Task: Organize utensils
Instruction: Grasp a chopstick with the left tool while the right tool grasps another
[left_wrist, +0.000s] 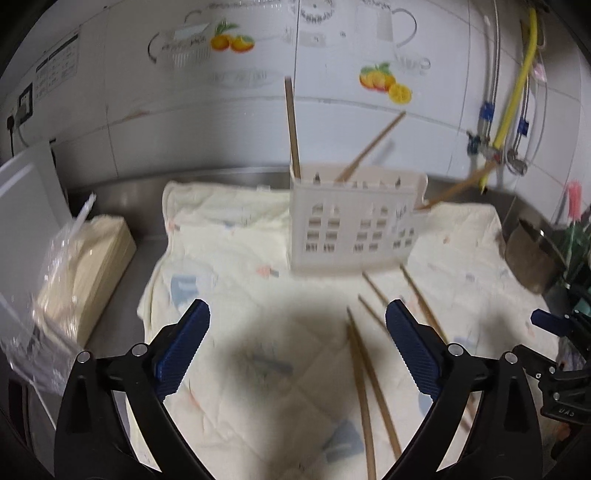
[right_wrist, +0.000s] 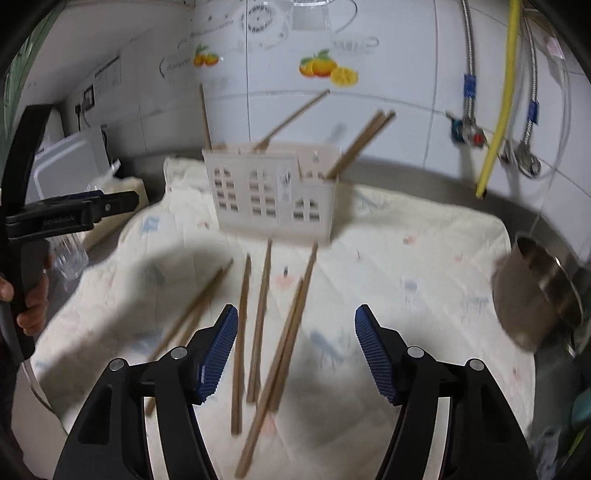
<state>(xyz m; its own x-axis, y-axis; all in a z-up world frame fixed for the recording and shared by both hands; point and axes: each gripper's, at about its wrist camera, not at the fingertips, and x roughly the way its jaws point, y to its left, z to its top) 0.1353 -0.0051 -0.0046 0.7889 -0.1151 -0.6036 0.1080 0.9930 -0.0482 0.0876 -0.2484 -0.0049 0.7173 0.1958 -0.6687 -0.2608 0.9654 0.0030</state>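
Left wrist view, cream cloth (left_wrist: 229, 251), steel counter (left_wrist: 122, 266), tiled wall (left_wrist: 184, 122)

A home kitchen: fruit-decal wall tiles (left_wrist: 384, 79), a steel counter (left_wrist: 122, 184), a yellow gas hose (right_wrist: 502, 110), a metal pot (right_wrist: 535, 291)

Cloth (right_wrist: 424, 266) spread over counter, wall behind. Utensil holder (right_wrist: 269, 195) stands on cloth at 12 o'clock, near back edge; several chopsticks (right_wrist: 354, 144) stick up in it, leaning diff. ways. Loose chopsticks (right_wrist: 258, 325) lie on cloth in front of holder, fanned from 6 toward 12. Pot (right_wrist: 535, 291) at 3 o'clock, at cloth's edge. Plastic bag (left_wrist: 44, 295) w/ a box (left_wrist: 99, 258) just behind it at 9 o'clock, off cloth. Pipes & hose (left_wrist: 517, 85) on wall at 1–2 o'clock.
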